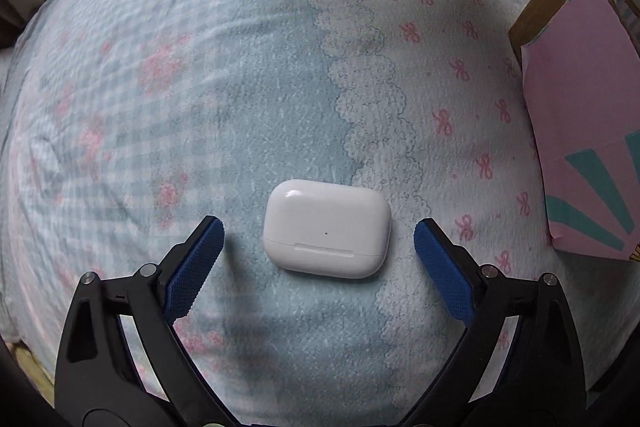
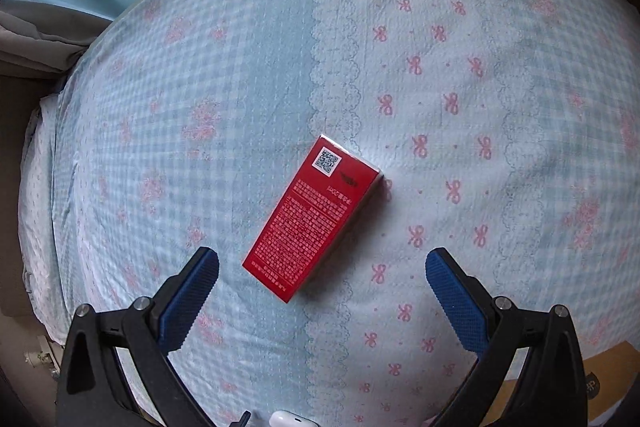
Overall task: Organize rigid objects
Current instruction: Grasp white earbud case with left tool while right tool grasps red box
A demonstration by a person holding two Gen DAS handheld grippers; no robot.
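While my left fingers stand spread around one smooth, rounded white earbud case on the bed, my right fingers, equally spread, flank one glossy red rectangular box; one pink cardboard box lies beside.

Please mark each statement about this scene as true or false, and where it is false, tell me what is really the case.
1. The left gripper is open, with the white earbud case lying between its fingers. True.
2. The right gripper is shut on the red box. False: it is open and the box lies free on the bedsheet.
3. The earbud case lid is open. False: it is closed.
4. A QR code shows on the red box. True.
5. A pink cardboard box lies to the right in the left wrist view. True.
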